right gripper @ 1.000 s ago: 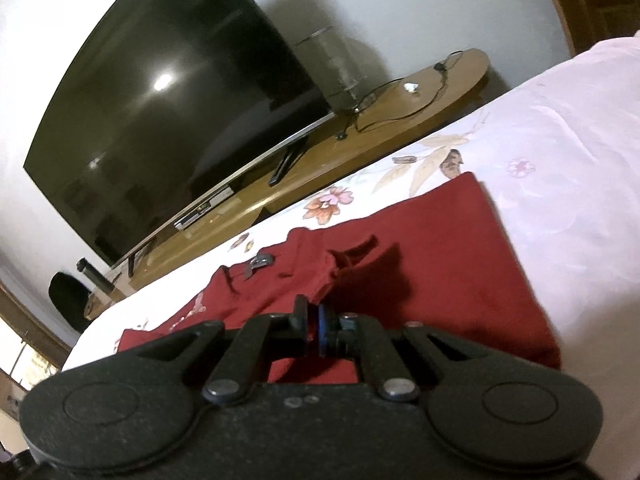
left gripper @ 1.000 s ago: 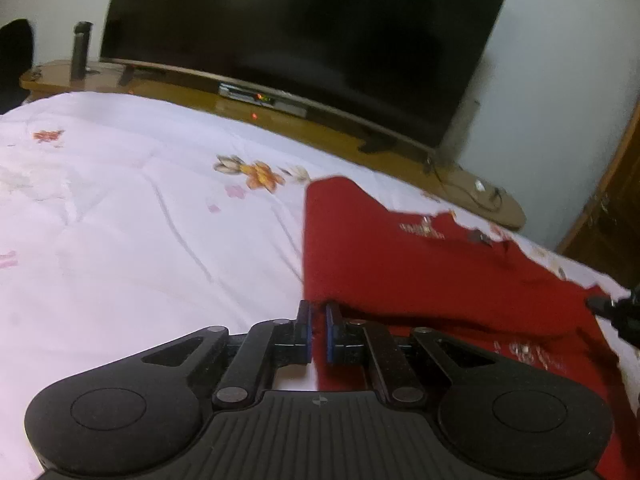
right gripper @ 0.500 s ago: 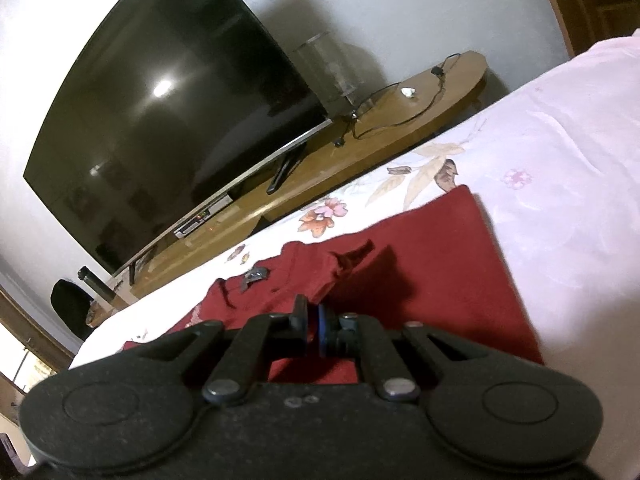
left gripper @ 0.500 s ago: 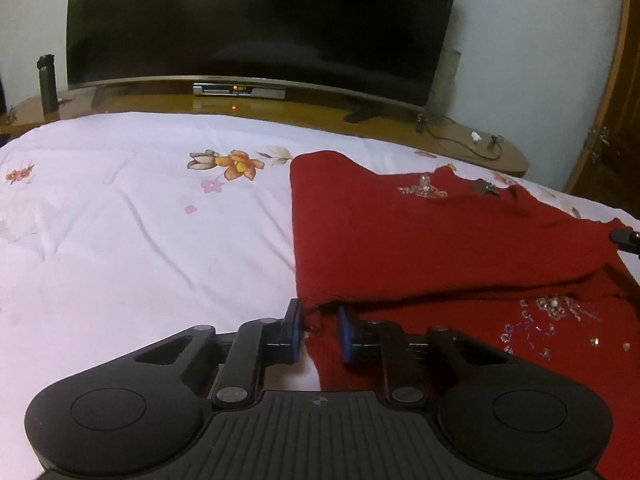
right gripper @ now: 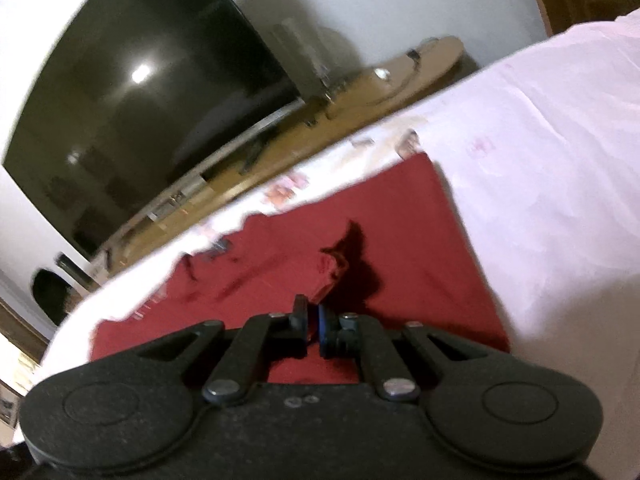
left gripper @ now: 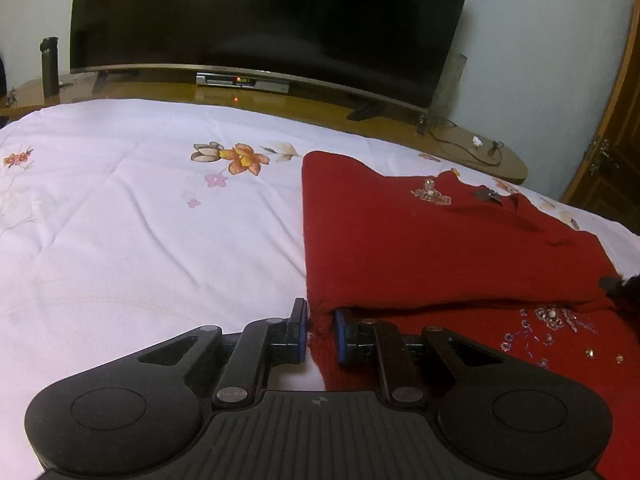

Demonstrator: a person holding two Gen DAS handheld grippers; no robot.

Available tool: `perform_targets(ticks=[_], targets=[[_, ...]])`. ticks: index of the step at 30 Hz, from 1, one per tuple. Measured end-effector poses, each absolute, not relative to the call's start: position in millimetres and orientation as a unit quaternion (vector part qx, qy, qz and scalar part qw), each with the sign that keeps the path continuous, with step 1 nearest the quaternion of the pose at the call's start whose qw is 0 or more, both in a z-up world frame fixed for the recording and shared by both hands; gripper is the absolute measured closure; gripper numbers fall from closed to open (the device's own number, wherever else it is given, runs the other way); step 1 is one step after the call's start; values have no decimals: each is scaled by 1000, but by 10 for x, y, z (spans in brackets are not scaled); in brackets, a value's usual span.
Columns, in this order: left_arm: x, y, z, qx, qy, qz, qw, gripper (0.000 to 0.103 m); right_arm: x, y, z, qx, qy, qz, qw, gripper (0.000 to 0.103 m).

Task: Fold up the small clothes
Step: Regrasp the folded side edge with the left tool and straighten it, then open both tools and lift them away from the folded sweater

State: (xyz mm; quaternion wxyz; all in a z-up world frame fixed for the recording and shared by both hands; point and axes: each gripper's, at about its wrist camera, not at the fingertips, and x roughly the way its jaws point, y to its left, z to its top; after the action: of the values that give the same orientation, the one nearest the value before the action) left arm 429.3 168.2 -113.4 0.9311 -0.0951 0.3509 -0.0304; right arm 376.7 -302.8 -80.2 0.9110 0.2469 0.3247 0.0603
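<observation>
A red top (left gripper: 440, 248) lies on the white floral sheet (left gripper: 140, 220), folded over itself so that an upper layer ends in a straight edge across a lower, beaded layer (the beads show at the right of the left wrist view). Its left edge runs straight away from the camera toward the TV (left gripper: 272, 16), which stands on a wooden stand (left gripper: 460, 140) past the bed.

The left gripper (left gripper: 320, 330) sits low at the near left corner of the top, its jaws parted a little — the blue pads stand either side of the corner's red fabric, with gaps showing, so nothing is pinched. The corner of the upper fold lies just ahead of its fingertips.

The right gripper (right gripper: 313, 322) is over the other side of the top (right gripper: 408, 248), its jaws drawn nearly together with a sliver of red between the pads; the view is blurred, and whether cloth is truly clamped there I cannot tell. A raised ruck of fabric and its dark shadow lie just beyond its tips.
</observation>
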Motion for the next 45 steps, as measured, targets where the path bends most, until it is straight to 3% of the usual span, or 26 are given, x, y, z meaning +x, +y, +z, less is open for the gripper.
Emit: perform_targets(ticks=[2, 4, 6, 11, 24, 26, 27, 29, 30, 35, 39, 41, 43, 45], targets=[[4274, 1752, -1120, -103, 354, -47, 929, 83, 3780, -3051, -872, 249, 333, 58, 908, 98], [4198, 1887, -1082, -122, 349, -69, 927, 54, 3762, -3115, -839, 257, 331, 71, 905, 83], [4079, 2068, -1003, -146, 314, -79, 935, 42, 3688, -3211, -731, 254, 312, 74, 912, 72], [4416, 2348, -888, -224, 287, -62, 929, 42, 3761, -3439, -562, 252, 284, 71, 922, 70], [5471, 2031, -1228, -208, 342, -96, 911, 42, 4248, -3205, -723, 214, 330, 111, 913, 71], [5516, 2017, -1247, -213, 341, -96, 910, 57, 4280, -3196, -762, 206, 338, 115, 911, 78], [5529, 2024, -1263, -214, 343, -93, 910, 75, 4282, -3175, -783, 194, 341, 116, 912, 81], [5544, 2023, -1302, -216, 341, -85, 911, 83, 4244, -3106, -795, 157, 334, 109, 923, 94], [5530, 2025, -1304, -216, 336, -80, 913, 88, 4221, -3083, -797, 145, 330, 106, 927, 96], [5455, 1948, -1345, -197, 320, -56, 925, 89, 4044, -3068, -729, 117, 290, 83, 946, 98], [5488, 1885, -1292, -176, 321, -50, 929, 85, 4113, -2964, -826, 79, 303, 55, 948, 97], [5434, 1999, -1268, -205, 316, -47, 925, 76, 4144, -2964, -817, 83, 305, 53, 947, 92], [5291, 2064, -1130, -197, 284, 4, 938, 35, 4098, -2987, -768, 89, 294, 52, 950, 80], [5219, 2025, -991, -176, 255, -7, 951, 34, 3998, -2965, -640, 83, 260, 47, 961, 72]])
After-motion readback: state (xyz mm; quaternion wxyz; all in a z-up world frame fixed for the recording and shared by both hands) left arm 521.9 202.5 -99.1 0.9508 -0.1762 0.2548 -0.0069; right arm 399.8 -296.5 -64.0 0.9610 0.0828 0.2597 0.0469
